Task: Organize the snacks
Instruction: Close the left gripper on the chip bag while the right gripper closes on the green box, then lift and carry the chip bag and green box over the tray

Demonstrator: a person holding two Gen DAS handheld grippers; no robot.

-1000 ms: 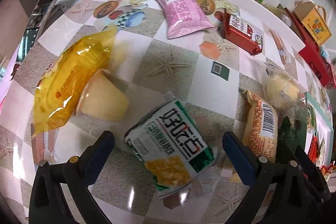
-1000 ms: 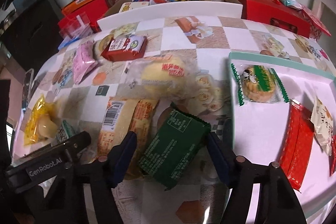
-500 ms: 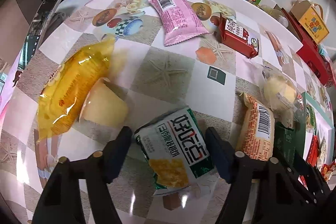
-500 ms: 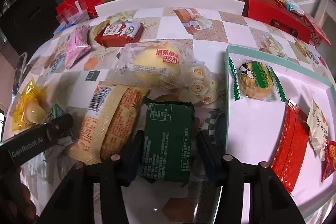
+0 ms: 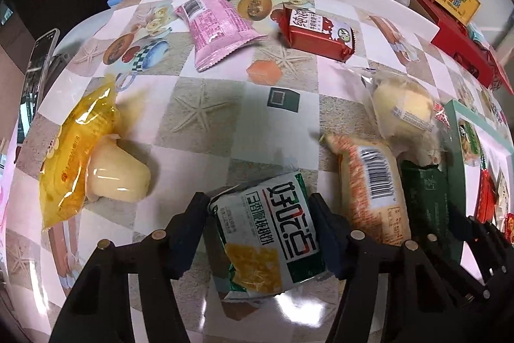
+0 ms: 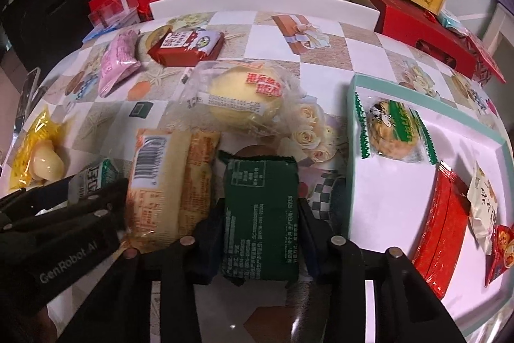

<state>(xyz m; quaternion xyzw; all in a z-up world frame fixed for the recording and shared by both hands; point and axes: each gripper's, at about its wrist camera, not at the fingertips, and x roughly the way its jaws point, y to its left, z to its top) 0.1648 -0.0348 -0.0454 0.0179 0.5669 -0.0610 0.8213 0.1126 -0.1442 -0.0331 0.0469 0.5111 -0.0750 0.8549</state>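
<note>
My left gripper is shut on a green-and-white snack packet that lies on the tablecloth. My right gripper is shut on a dark green packet; that packet also shows in the left wrist view. An orange packet with a barcode lies between the two grippers. A white tray with a teal rim at the right holds a green cookie pack, a red packet and other snacks.
A bagged bun, a red carton and a pink packet lie further back. A yellow bag with a jelly cup lies at the left. Boxes and a white board line the far edge.
Both grippers moved forward and closed: the left onto the green-and-white packet, the right onto the dark green packet, which has turned straight between the fingers.
</note>
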